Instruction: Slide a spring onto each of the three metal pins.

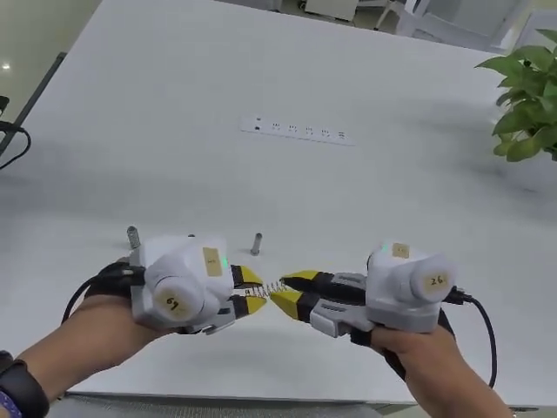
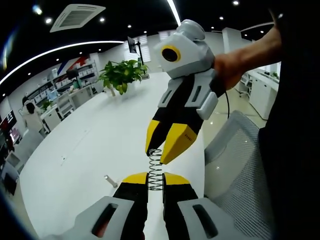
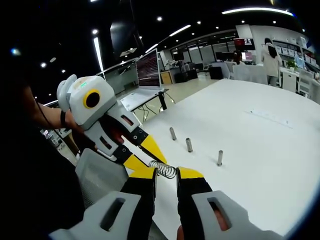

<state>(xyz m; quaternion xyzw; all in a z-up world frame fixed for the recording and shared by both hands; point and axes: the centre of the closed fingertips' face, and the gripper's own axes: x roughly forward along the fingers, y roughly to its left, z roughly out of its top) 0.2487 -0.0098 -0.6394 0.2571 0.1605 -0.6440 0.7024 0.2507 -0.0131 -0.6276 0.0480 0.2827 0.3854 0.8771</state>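
Observation:
A small metal spring (image 1: 271,286) hangs in the air between my two grippers, just above the white table (image 1: 287,192). My left gripper (image 1: 258,290) is shut on one end of it, and the spring (image 2: 156,170) runs straight out between its yellow jaws (image 2: 156,179). My right gripper (image 1: 277,294) faces it tip to tip, nearly shut around the spring's other end (image 3: 165,169). Three bare upright metal pins (image 3: 172,133) (image 3: 189,145) (image 3: 219,157) stand in a row on the table. In the head view two of these pins (image 1: 132,236) (image 1: 257,244) stand just beyond the left gripper.
A white power strip (image 1: 296,131) lies across the middle of the table. A potted plant (image 1: 526,104) stands at the far right. The table's front edge (image 1: 261,399) runs just under my hands. A grey chair (image 2: 235,165) stands beyond that edge.

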